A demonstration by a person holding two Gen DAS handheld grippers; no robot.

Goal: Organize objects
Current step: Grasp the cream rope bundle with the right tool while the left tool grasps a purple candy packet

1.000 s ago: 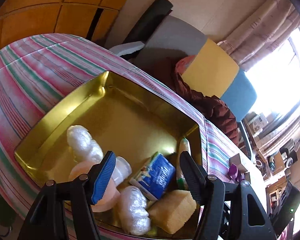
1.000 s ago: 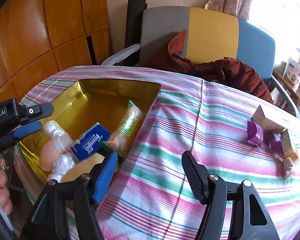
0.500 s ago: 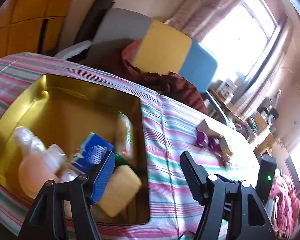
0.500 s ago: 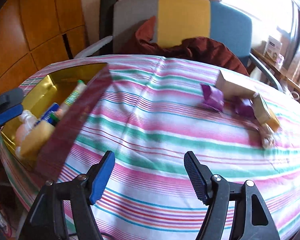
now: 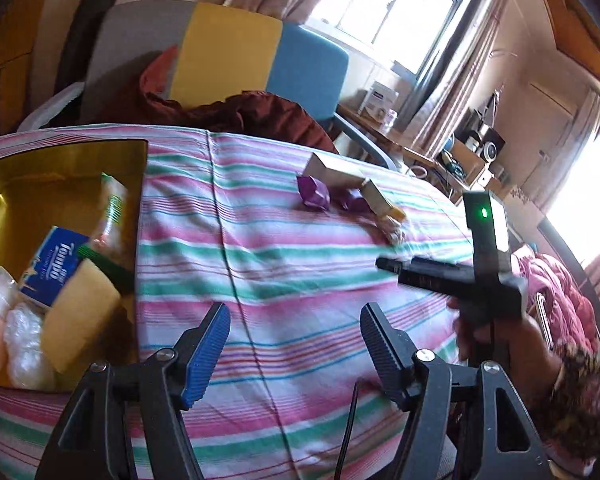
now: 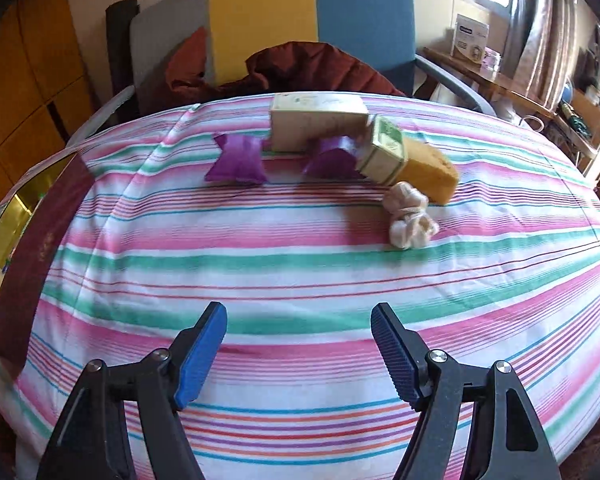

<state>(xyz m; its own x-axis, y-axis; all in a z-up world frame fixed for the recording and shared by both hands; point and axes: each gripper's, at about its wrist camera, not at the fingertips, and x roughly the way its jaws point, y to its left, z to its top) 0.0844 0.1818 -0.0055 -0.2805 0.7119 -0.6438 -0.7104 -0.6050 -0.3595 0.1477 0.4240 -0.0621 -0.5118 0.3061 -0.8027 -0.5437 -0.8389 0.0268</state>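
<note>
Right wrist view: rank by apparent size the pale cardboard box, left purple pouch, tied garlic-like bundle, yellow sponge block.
1. Pale cardboard box, largest.
2. Yellow sponge block and left purple pouch: look alike; the sponge is partly hidden, so unranked.
3. Tied garlic-like bundle, smallest, though nearest the camera.

Both cams ride on the handheld grippers and look forward and down along the fingers, fisheye, so everything bows at the edges. The left wrist one sits low near the front of the striped tabletop [image 5: 300, 248], angled toward the window, with the gold tin [image 5: 60, 168] close in at its left edge and the right gripper [image 5: 388, 266] poking in from the right side. The right wrist one faces straight across to the colour-block chair [image 6: 268, 20], fairly near the purple pouches [image 6: 238, 158] and the pale carton [image 6: 316, 120]. Both views share the chair, that little pile, the tin's rim and the striped cloth.
</note>
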